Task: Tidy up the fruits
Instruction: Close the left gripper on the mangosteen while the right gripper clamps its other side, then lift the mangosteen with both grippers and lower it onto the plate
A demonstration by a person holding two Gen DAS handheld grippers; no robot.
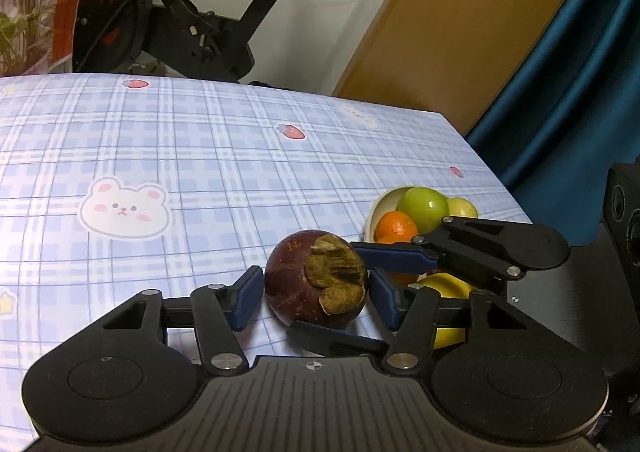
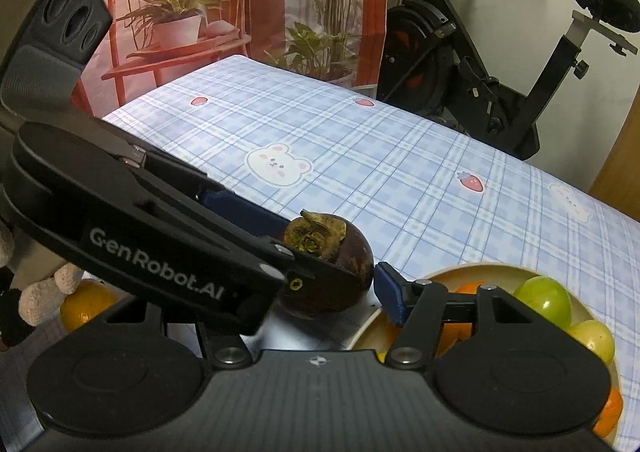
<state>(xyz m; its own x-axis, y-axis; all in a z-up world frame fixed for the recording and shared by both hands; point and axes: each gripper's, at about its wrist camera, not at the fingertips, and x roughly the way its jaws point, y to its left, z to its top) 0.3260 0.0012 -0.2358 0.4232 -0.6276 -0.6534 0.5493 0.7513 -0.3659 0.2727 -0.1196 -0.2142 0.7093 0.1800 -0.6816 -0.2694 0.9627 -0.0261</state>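
A dark purple mangosteen (image 1: 296, 284) (image 2: 354, 252) with a dry brown calyx sits low at the blue checked tablecloth (image 1: 200, 155), just left of the fruit bowl. Whether it touches the cloth I cannot tell. My left gripper (image 1: 314, 294) (image 2: 316, 248) has its blue pads against the fruit's left and right sides. My right gripper (image 1: 326, 292) (image 2: 320, 280) comes in from the right. In the left wrist view one finger lies on the fruit's upper right and the other under it. In the right wrist view the left gripper hides its left finger.
A cream bowl (image 1: 380, 203) (image 2: 460, 270) at the table's right holds a green apple (image 1: 424, 207), oranges (image 1: 396, 228) and yellow fruit (image 1: 448, 288). Another orange (image 2: 84, 308) lies beside a gloved hand (image 2: 44, 292). An exercise bike (image 1: 180, 23) stands past the far edge.
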